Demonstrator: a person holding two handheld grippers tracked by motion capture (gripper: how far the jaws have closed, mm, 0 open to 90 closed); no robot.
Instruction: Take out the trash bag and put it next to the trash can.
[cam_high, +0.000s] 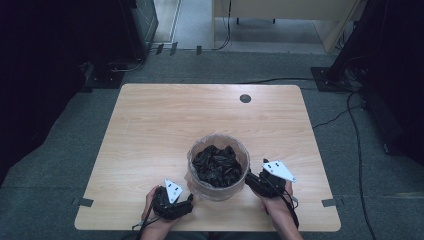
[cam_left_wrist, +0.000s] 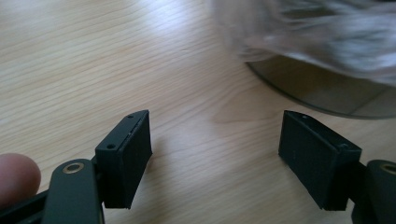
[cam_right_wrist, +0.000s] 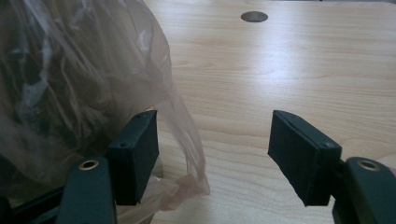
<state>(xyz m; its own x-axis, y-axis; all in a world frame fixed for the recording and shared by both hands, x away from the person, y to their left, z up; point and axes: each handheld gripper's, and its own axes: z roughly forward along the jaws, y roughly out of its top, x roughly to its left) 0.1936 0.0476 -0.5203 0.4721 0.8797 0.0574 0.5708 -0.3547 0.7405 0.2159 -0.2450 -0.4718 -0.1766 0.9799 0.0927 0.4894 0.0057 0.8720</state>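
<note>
Wood desk (cam_high: 150, 120), bin (cam_high: 218, 167) w/ thin liner bag (cam_right_wrist: 93, 74) near its front edge. My left tongs (cam_high: 176, 204) & right tongs (cam_high: 260, 181) both gape empty; liner could tear or tip bin if I snag it.

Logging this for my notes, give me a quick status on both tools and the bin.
Left tool open, empty, low beside the bin. Right tool open, one jaw against the bin's clear bag. Bin upright, full of black stuff. Nothing blocking on the table.
</note>
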